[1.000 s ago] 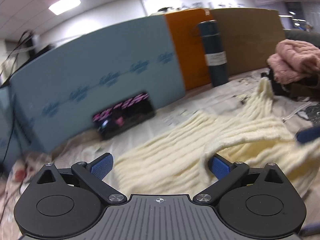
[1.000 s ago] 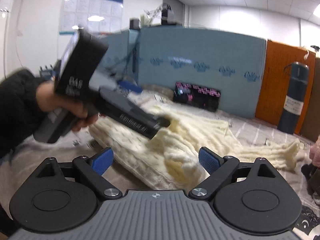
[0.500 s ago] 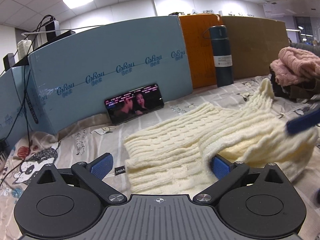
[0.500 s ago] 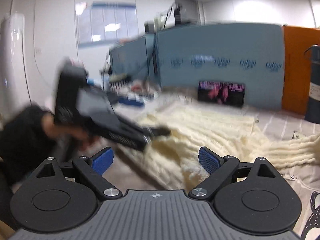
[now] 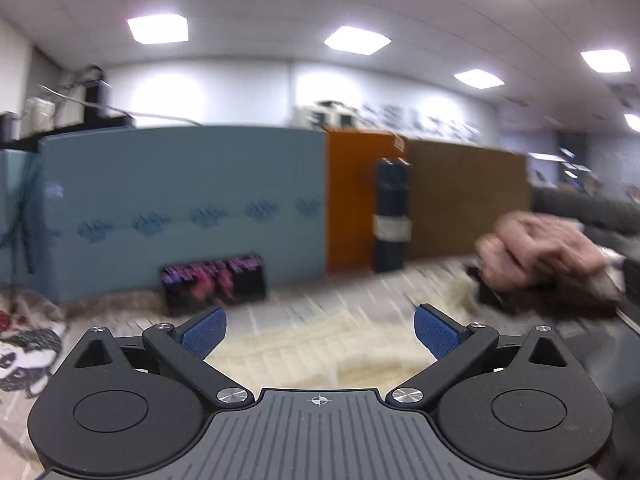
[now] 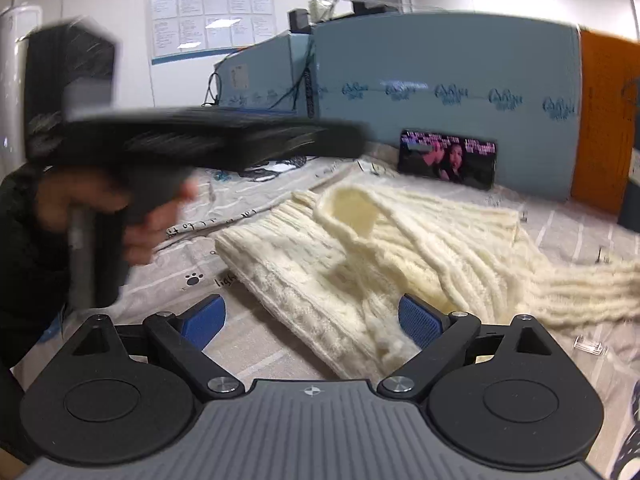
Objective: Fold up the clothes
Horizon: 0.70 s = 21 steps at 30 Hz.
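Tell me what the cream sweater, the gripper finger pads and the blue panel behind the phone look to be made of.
Cream sweater: thick, soft knit yarn, probably wool or acrylic; raised ribs and a fuzzy matte surface show.
Finger pads: blue, finely textured, likely rubber or a soft plastic, matte.
Blue panel: smooth, rigid sheet with a repeated printed logo, perhaps foam board; the look leaves it open.

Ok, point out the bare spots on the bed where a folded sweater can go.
Bare printed sheet lies between the cream sweater and the left gripper, and another strip between the sweater and the phone at the blue panel. The middle is crowded by the spread sweater.
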Tool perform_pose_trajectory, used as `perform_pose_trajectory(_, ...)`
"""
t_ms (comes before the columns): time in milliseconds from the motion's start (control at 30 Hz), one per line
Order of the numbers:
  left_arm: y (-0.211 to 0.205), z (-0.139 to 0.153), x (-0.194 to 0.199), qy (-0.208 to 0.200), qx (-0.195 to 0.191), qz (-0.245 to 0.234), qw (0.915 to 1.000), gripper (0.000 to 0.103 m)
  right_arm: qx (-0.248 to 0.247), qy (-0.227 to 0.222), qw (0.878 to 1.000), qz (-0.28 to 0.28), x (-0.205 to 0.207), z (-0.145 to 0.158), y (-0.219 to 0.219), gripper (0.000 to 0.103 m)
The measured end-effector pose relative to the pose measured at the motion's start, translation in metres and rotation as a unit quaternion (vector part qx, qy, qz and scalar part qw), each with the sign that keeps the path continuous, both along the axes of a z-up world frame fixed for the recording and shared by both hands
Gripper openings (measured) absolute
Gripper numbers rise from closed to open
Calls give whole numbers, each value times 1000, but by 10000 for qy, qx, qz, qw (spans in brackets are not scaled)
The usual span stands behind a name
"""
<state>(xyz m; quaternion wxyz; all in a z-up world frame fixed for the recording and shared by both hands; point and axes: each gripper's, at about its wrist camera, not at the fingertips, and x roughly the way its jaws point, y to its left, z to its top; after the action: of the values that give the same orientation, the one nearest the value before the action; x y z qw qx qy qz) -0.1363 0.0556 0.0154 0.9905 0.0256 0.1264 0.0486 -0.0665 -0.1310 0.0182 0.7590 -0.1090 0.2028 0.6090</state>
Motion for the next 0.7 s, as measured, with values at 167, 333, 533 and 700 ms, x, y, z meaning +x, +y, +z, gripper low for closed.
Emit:
perform_pose_trajectory(167, -3, -33, 32, 1042, 1019, 307, 9889, 102, 558, -68, 9982, 201, 2, 19, -35, 94)
perform_pose_trajectory(333, 2, -44, 29, 1073, 1057, 307, 9881, 102, 934, 407, 9897, -1002, 54, 27, -59, 94)
perform_pose_trajectory(533, 3, -45, 27, 1033, 946, 274, 9898, 103, 923, 1394, 9416, -2921, 134, 10, -72, 94)
perform_pose_trajectory(700, 5, -45, 27, 1024, 870, 235, 9907, 103, 739, 1475, 9153, -3674, 163, -6, -77, 92)
